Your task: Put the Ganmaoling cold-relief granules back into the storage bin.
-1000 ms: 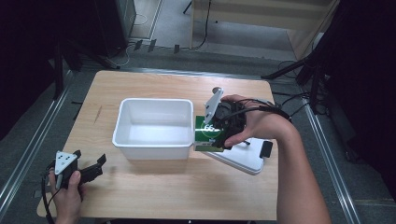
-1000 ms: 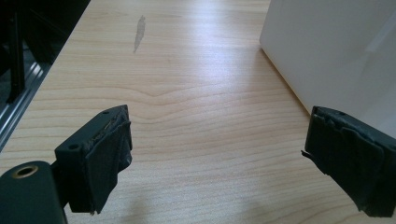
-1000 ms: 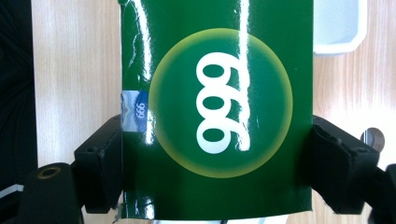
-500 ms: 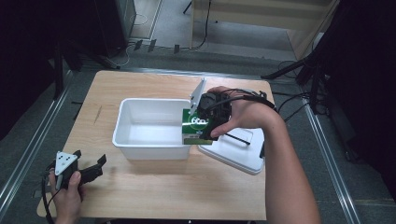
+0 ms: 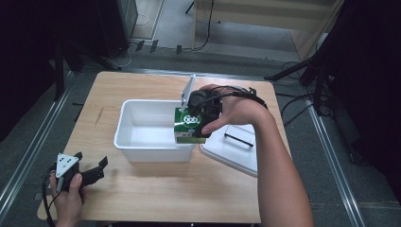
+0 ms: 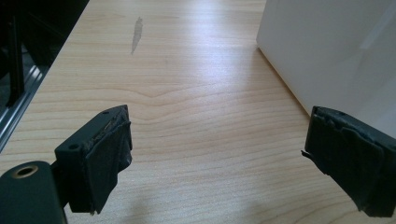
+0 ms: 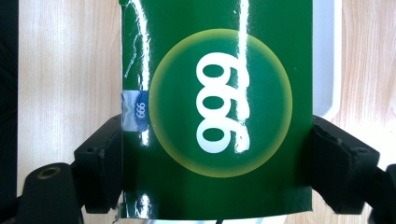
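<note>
The right claw (image 5: 201, 118), clamped on the green carton (image 5: 187, 126), has carried it from the lid (image 5: 234, 149) side to over the white bin's (image 5: 142, 150) right rim, probably for dropping in. The left claw (image 5: 87, 172) rests apart on the surface (image 5: 165, 189).

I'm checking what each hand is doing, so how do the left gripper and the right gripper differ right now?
The left gripper is open with nothing between its jaws; the right gripper is shut on a green box. In the high view the left gripper sits low at the wooden table's near left corner, while the right gripper is raised at the right rim of the white tub. Both have black padded jaws.
</note>
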